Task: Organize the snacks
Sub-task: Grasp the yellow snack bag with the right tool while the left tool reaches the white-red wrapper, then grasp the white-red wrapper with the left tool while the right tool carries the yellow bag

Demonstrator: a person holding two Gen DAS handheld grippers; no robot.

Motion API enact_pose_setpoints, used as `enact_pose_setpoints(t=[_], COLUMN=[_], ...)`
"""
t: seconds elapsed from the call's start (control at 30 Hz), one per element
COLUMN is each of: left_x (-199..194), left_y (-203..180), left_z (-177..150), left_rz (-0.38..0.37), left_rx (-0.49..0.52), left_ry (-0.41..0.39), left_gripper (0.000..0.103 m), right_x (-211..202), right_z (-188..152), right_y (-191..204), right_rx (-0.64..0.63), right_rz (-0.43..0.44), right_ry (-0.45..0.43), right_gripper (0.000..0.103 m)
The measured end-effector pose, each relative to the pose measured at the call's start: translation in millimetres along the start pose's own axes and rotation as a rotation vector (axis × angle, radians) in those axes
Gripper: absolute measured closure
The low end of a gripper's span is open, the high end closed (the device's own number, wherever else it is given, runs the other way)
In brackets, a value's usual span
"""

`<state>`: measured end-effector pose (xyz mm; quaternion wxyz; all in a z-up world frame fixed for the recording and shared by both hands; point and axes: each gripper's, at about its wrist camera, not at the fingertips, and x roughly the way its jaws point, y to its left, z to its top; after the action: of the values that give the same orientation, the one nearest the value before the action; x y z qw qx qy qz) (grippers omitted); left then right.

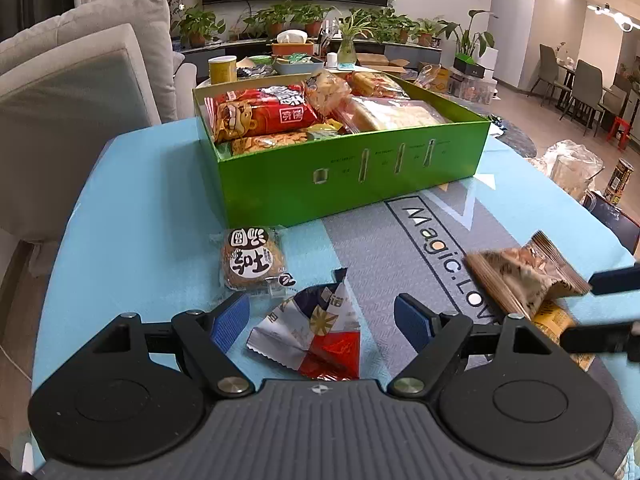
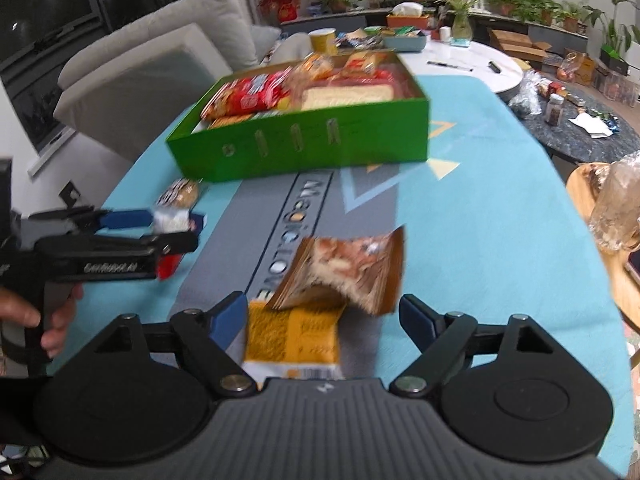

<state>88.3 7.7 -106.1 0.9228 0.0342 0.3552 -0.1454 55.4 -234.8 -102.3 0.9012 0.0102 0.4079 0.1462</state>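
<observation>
A green box (image 1: 348, 168) (image 2: 320, 148) holding several snack packs stands on the table. My left gripper (image 1: 322, 316) is open, its jaws on either side of a silver, blue and red wrapper (image 1: 316, 336). A round cookie pack (image 1: 254, 258) lies just beyond its left finger. My right gripper (image 2: 322, 316) is open over a yellow pack (image 2: 294, 338), with a brown pack (image 2: 348, 272) lying partly on it. The brown pack (image 1: 524, 272) and the yellow pack (image 1: 556, 320) also show in the left wrist view, by the right gripper's fingers (image 1: 612, 282).
The table has a blue and grey mat (image 1: 152, 208). A grey sofa (image 1: 80, 92) stands at the left. A white round table (image 2: 460, 68) with cups and bowls is behind the box. A wooden chair with a plastic bag (image 2: 616, 208) is at the right.
</observation>
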Motion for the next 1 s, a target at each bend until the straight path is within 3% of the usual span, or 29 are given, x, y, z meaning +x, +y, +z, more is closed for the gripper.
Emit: enact_pose_setpoints(t=[0.27, 0.37, 0.47, 0.53, 0.63, 1.0], left_x=[4, 4, 3, 2, -3, -42], left_y=[5, 7, 7, 7, 9, 4], left_z=[-4, -5, -6, -6, -6, 9], left_rz=[-0.007, -0.01, -0.017, -0.022, -0.042, -0.05], left_rx=[-0.021, -0.024, -0.026, -0.034, -0.055, -0.054], left_ry=[0.02, 0.024, 0.015, 0.011, 0.012, -0.084], left_gripper=[0.038, 0.05, 0.052, 0.055, 0.059, 0.059], right_x=[18, 20, 21, 19, 11, -26], right_z=[-8, -10, -13, -12, -11, 19], right_y=[19, 20, 20, 22, 17, 25], right_rx=[-0.062, -0.067, -0.075, -0.098, -0.075, -0.072], right_rz=[-0.006, -0.014, -0.023, -0.043, 0.036, 0.102], right_ry=[0.052, 0.058, 0.062, 0.05, 0.057, -0.111], right_gripper=[0.029, 0.03, 0.031, 0.036, 0.036, 0.036])
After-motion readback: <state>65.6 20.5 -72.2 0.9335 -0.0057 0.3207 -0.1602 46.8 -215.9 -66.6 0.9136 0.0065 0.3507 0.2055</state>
